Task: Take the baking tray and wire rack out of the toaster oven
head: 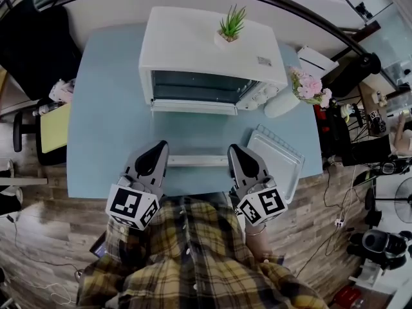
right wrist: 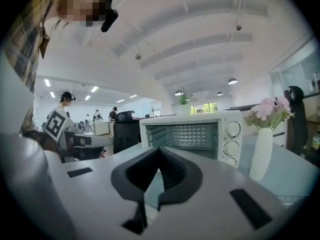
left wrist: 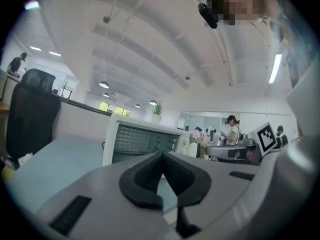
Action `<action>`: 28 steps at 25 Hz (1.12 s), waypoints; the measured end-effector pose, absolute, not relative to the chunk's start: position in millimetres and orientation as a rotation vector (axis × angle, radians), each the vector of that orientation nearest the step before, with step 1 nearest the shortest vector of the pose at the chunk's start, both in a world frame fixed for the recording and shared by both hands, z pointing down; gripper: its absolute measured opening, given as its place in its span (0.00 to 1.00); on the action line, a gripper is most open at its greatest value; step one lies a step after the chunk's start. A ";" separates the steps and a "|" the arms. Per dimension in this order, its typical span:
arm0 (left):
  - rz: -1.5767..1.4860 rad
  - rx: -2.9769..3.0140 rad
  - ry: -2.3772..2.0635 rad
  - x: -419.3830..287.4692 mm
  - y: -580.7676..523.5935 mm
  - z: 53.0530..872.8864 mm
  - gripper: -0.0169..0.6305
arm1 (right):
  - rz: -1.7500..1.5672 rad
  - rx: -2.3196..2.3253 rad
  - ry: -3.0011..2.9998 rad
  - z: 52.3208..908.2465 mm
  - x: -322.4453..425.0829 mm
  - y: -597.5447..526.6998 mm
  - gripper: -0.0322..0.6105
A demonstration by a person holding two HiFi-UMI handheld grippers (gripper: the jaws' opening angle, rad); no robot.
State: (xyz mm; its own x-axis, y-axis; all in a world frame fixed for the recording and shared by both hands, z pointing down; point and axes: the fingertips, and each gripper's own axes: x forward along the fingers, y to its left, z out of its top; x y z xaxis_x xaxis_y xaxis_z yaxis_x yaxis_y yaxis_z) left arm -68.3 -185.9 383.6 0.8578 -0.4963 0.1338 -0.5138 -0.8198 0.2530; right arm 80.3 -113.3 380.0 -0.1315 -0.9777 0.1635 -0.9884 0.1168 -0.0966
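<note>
The white toaster oven [head: 206,44] stands at the back of the blue table, its dark front towards me. It also shows in the left gripper view [left wrist: 142,141] and the right gripper view [right wrist: 200,134], with a grid pattern inside. The silver baking tray [head: 275,161] lies on the table at the front right. A thin pale strip [head: 197,161] lies across between the gripper tips; I make out no wires on it. My left gripper [head: 161,148] [left wrist: 161,155] and right gripper [head: 234,150] [right wrist: 160,152] hover near the table's front edge, both shut with nothing visible between the jaws.
A small potted plant [head: 230,26] sits on the oven's top. A white vase of pink flowers [head: 293,95] [right wrist: 262,151] stands right of the oven, behind the tray. A black office chair [head: 26,37] is beyond the table's left edge. Cables and clutter lie on the floor at right.
</note>
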 end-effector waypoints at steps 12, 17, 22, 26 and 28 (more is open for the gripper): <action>0.076 2.727 -0.784 -76.8 -185.4 388.1 0.01 | 0.332 2.015 -2.307 385.0 76.2 -112.0 0.05; 0.084 2.724 -0.786 -77.8 -182.2 390.2 0.01 | 0.341 2.026 -2.305 386.8 76.6 -109.0 0.05; 0.101 2.723 -0.794 -79.1 -179.1 392.5 0.01 | 0.369 2.056 -2.294 390.6 80.4 -106.0 0.05; 0.112 2.719 -0.808 -82.1 -178.4 393.8 0.01 | 0.382 2.066 -2.292 392.4 80.6 -104.8 0.05; 0.115 2.719 -0.811 -82.6 -178.2 393.8 0.01 | 0.387 2.064 -2.297 393.2 80.2 -104.2 0.05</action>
